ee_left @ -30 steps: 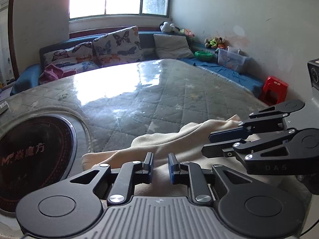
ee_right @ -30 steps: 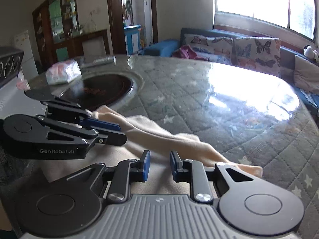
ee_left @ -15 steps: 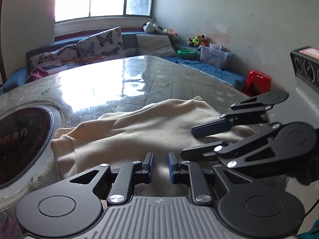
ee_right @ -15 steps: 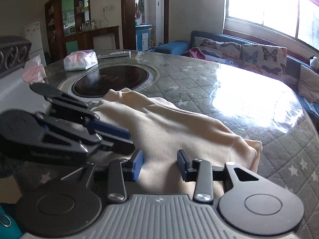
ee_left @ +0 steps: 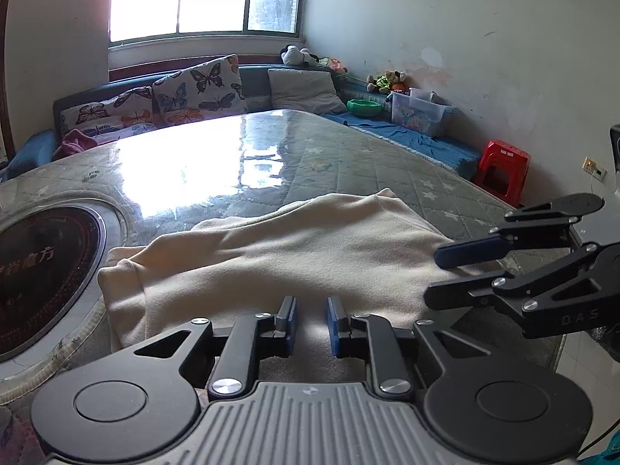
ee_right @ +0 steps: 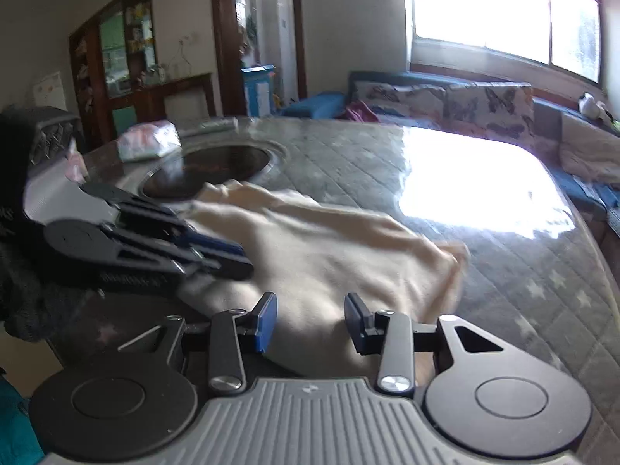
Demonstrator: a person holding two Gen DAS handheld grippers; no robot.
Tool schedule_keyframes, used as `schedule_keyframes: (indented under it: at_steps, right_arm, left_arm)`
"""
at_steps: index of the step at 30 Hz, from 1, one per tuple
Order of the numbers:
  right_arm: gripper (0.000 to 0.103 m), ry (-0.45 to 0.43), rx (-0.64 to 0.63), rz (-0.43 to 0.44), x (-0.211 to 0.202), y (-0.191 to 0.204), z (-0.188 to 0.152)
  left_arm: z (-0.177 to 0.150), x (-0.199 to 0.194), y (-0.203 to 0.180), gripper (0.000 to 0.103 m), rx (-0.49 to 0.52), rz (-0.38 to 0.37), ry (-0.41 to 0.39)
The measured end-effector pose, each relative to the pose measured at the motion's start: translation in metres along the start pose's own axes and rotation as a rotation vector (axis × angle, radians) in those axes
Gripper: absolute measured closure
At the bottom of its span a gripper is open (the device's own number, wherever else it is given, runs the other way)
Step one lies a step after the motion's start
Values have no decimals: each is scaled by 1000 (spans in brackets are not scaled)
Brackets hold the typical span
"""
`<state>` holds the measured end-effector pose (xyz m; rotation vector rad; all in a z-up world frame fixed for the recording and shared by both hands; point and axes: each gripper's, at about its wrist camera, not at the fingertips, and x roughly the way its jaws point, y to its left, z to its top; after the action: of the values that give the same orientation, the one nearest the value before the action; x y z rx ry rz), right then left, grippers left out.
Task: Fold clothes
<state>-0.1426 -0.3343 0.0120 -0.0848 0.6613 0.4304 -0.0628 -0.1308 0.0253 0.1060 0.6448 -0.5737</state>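
A cream fleece garment point(ee_left: 294, 255) lies folded on the quilted table; it also shows in the right wrist view point(ee_right: 341, 255). My left gripper point(ee_left: 310, 325) hangs over the garment's near edge with a narrow gap between its blue pads, nothing held. My right gripper point(ee_right: 310, 319) is open wide over the near edge, empty. It shows from the side in the left wrist view point(ee_left: 453, 271), jaws apart. The left gripper shows blurred in the right wrist view point(ee_right: 228, 259).
The glass-topped quilted table point(ee_left: 348, 162) has a round black cooktop point(ee_left: 42, 271) at the left. A tissue pack point(ee_right: 149, 145) lies beyond the cooktop. A sofa with butterfly cushions point(ee_left: 193, 89) and a red stool point(ee_left: 503, 166) stand past the table.
Both grippers have pulled back toward the near edge and let go of the garment, which now lies flat. The right gripper has opened wider.
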Motion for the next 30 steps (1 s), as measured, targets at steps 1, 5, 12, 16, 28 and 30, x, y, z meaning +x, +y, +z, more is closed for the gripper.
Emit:
schedule_keyframes:
  at_steps: [1,5,12,16,28,30]
  right_arm:
    - [66,8,7,-9,0,-3,-4]
    - [67,-7,30,-1,-7,-9,-4]
    - [67,0,81,-9,-2,-20,-2]
    - [67,-20,72,-7,-6,-20,3]
    - [66,-11,88,-22,7,-28,6]
    - [66,-18,80,-26,6,-28,8]
  left_arm:
    - [0,0,0,84,0,-2,0]
    - [0,-3,5,84,-14,8,-5]
    - [1,-13,18,81,-56,43,-21]
    - [2,-18,26,80,-80,63,-30]
    - [0,-26,69,80,-190,149,-26]
    - [4,-27,73,80,-196,144,-37]
